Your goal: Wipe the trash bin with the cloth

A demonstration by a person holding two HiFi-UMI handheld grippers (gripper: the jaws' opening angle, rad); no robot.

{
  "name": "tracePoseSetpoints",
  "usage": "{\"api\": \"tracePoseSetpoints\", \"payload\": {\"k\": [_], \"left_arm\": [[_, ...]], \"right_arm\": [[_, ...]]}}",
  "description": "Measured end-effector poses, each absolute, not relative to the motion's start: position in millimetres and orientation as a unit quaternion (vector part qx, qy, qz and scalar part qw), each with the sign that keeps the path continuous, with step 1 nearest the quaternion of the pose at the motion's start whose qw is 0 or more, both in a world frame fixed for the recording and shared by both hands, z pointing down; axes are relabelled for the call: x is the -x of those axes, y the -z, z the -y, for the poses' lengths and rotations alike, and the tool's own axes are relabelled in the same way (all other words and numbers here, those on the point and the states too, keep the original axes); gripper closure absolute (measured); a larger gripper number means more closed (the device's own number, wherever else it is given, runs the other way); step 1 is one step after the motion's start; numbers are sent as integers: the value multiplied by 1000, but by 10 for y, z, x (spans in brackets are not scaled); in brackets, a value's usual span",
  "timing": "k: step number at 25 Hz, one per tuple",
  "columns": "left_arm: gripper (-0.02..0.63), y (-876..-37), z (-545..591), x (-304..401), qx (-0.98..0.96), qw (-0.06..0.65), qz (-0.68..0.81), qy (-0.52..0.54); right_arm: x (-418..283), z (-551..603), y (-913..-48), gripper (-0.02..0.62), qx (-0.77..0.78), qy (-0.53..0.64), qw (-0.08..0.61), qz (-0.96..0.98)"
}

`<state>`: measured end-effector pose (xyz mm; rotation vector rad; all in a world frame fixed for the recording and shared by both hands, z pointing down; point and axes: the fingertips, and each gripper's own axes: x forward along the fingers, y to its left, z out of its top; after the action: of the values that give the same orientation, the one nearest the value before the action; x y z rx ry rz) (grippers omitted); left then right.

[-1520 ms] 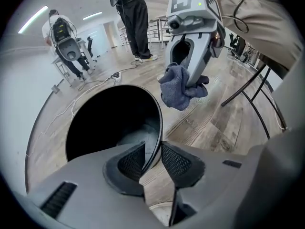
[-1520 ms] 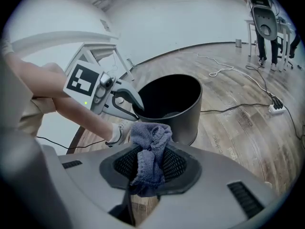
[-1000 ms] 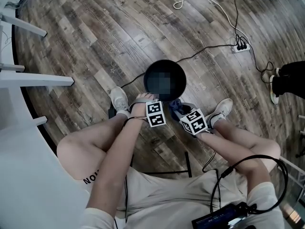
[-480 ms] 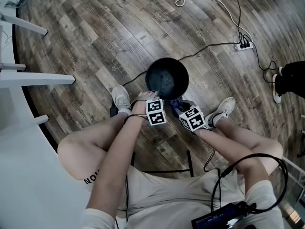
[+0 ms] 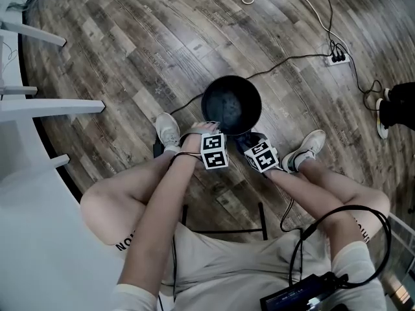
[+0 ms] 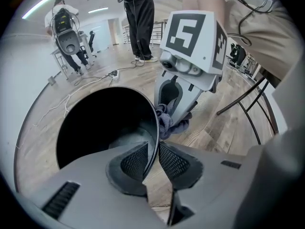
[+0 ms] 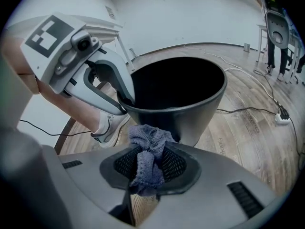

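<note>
While the left hand-held gripper (image 6: 151,162), jaws just closing, pinches the bin (image 7: 190,113) rim to steady it, the right hand-held gripper (image 7: 146,168) clamps the cloth (image 7: 147,147) just beside the bin's outer wall. Next, press cloth to wall and rub.

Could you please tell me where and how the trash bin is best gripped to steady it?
Grip the trash bin by its thin rim on the near side, coming from above, one jaw inside, one outside; the round tapered wall is too wide to span.
</note>
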<state>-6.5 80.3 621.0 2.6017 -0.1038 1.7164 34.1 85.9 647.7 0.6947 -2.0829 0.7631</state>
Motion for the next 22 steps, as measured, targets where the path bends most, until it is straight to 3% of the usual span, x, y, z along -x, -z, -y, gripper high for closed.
{"api": "tracePoseSetpoints", "payload": {"k": [22], "left_arm": [[546,-6127,-819,53,-848,24,38,-529]], "right_arm": [[-402,-760,-7712,492,-301,-307,434,792]]}}
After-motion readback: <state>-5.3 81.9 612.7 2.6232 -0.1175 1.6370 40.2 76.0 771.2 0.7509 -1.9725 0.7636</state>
